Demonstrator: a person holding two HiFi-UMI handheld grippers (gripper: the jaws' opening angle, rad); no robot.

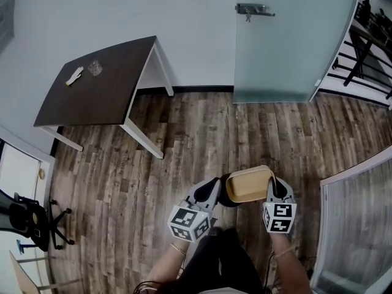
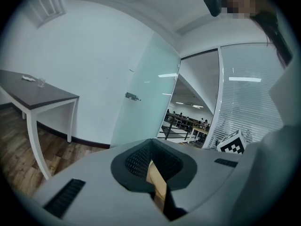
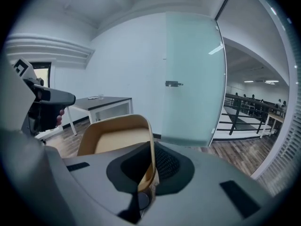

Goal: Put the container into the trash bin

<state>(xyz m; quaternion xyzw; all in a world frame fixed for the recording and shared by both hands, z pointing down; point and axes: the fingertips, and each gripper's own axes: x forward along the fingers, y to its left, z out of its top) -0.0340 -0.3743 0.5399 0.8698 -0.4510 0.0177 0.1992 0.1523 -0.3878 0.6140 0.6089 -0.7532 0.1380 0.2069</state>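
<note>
**First:** Jaws: how are they set, and on what?

**Second:** Both pairs are pressed together on the thin walls of the tan container (image 1: 250,184). One edge is pinched by the left gripper (image 1: 215,192). The opposite rim is clamped by the right gripper (image 1: 274,190). The container is held in the air between them, open side upward, low in front of the person and above the wood floor (image 1: 202,133).

**First:** Where is the trash bin?

**Second:** None is shown in any view. Only a dark table (image 1: 104,90) by the wall and a frosted glass door (image 1: 288,41) are seen, both well apart from the container.

**First:** How should the carry be handled?

**Second:** The walls look thin and likely to flex. Both pinches should be firm, with the grippers level and evenly spaced, so that no rim is bent or pulled free. Release is best saved until the container is directly over the bin's mouth.
</note>
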